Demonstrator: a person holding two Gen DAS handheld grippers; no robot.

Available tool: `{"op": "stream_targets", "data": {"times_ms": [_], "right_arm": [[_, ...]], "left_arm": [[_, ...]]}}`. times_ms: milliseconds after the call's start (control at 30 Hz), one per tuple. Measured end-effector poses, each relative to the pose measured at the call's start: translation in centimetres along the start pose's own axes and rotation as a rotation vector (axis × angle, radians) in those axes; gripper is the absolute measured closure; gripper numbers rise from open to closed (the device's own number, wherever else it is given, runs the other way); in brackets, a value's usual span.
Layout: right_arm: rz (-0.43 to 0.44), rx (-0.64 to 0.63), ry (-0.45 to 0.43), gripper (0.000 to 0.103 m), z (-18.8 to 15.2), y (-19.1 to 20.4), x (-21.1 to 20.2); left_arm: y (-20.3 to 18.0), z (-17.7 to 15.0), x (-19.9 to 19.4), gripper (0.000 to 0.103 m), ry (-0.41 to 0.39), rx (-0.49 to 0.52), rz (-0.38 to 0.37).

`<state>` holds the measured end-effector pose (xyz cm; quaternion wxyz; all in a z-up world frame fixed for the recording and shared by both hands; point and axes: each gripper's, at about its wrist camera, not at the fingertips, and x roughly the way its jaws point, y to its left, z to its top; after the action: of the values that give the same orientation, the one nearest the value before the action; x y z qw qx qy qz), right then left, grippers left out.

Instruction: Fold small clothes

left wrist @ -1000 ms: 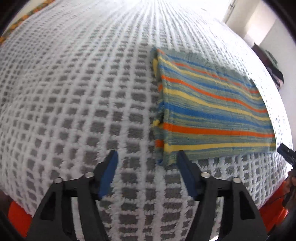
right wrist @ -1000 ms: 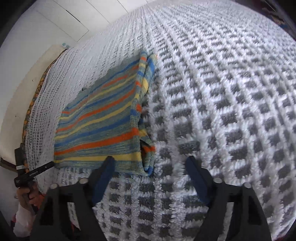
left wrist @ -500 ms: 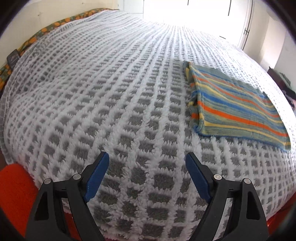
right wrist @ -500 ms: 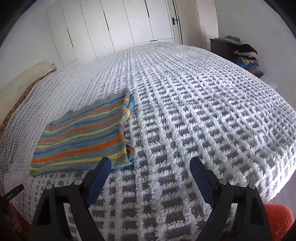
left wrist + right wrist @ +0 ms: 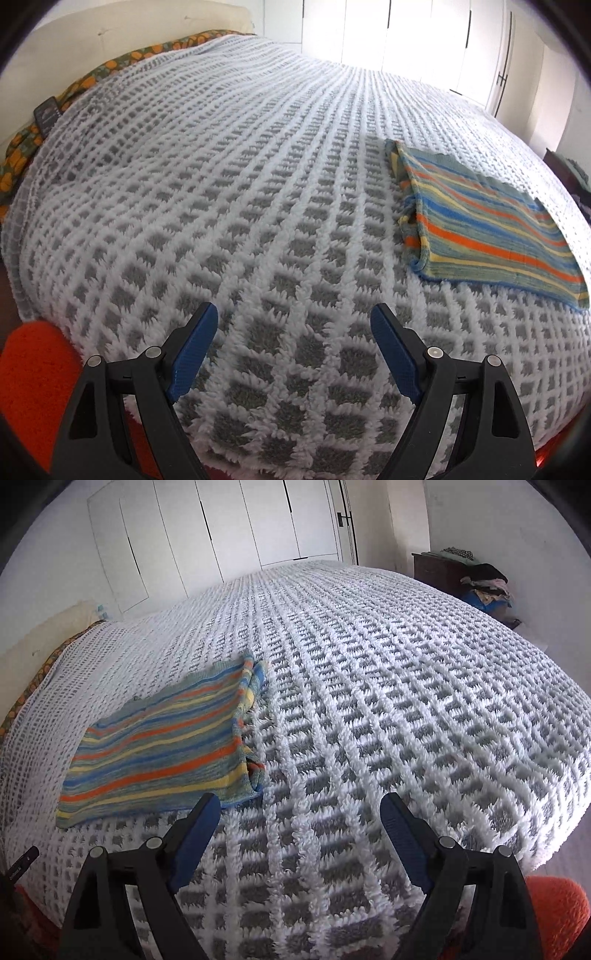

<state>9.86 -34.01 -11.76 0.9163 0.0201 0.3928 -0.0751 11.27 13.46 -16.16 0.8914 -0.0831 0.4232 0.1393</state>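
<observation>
Both grippers have drawn back from the folded striped garment [image 5: 491, 229], jaws empty.

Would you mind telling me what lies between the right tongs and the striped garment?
Only bare bedspread separates the right tongs from the striped garment, as the right wrist view shows.

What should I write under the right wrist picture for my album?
Folded stripy cloth lying on a white-and-grey bedspread, with the open, empty right hand-held gripper beside it.
</observation>
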Motion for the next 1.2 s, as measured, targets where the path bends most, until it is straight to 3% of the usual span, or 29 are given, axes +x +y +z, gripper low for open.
{"op": "stream_targets", "data": {"times_ms": [233, 633, 1200], "right_arm": [[-0.001, 0.014, 0.004, 0.015, 0.0, -0.4, 0.2], [-0.002, -0.007, 0.03, 0.015, -0.3, 0.1, 1.1], [-0.004, 0.02, 0.059, 0.015, -0.4, -0.5, 2.2]], "left_arm": [[-0.5, -0.2, 0.4, 0.017, -0.01, 0.029, 0.026], [-0.9, -0.8, 2.4, 0.016, 0.059, 0.04, 0.034], [-0.7, -1.3, 3.4, 0.004, 0.098, 0.037, 0.065]]}}
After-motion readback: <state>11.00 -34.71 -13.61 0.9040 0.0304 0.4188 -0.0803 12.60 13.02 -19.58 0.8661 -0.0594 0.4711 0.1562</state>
